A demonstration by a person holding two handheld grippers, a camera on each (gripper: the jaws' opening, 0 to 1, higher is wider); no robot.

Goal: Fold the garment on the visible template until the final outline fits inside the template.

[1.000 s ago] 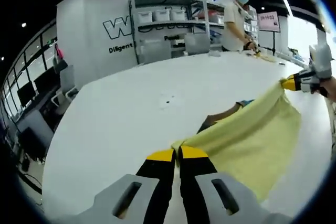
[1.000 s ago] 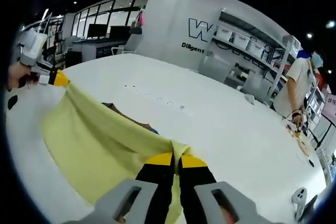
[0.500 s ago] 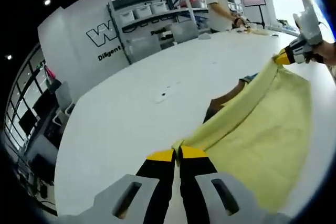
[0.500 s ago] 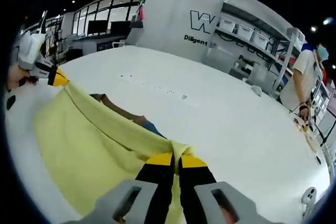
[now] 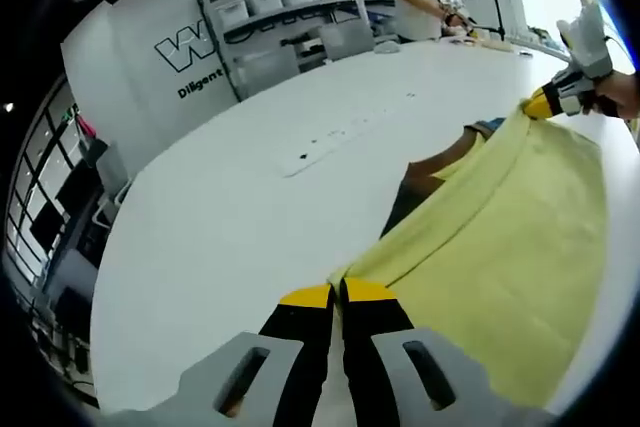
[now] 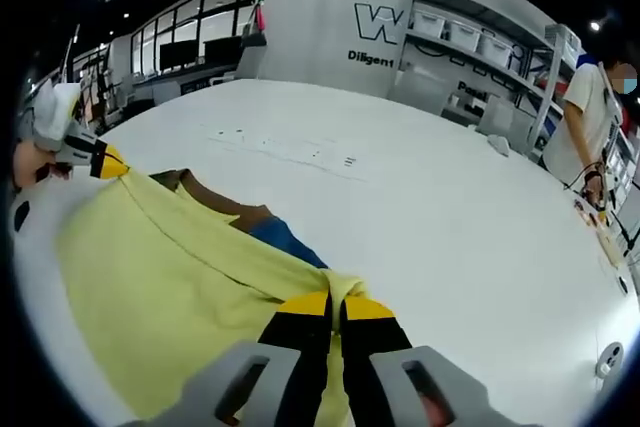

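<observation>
A pale yellow garment [image 5: 510,237] hangs stretched between my two grippers above a white table [image 5: 230,197]. My left gripper [image 5: 338,289] is shut on one corner of it. The right gripper [image 5: 540,104] shows at the far right of the left gripper view, gripping the other corner. In the right gripper view my right gripper [image 6: 338,297] is shut on the yellow garment [image 6: 170,297], and the left gripper [image 6: 105,162] holds the far corner at the left. Beyond the taut edge lie a brown piece [image 6: 215,197] and a blue piece [image 6: 285,239] on the table.
A person [image 6: 585,122] stands at the table's far side by some small items [image 6: 600,232]. Shelves with white bins [image 5: 280,7] line the grey back wall. Small dark marks [image 5: 335,137] dot the table top. Desks with monitors [image 6: 190,52] stand behind.
Both cameras have tipped down and moved toward the table, so the brown and blue pieces show more. The garment stays stretched between the shut grippers.
</observation>
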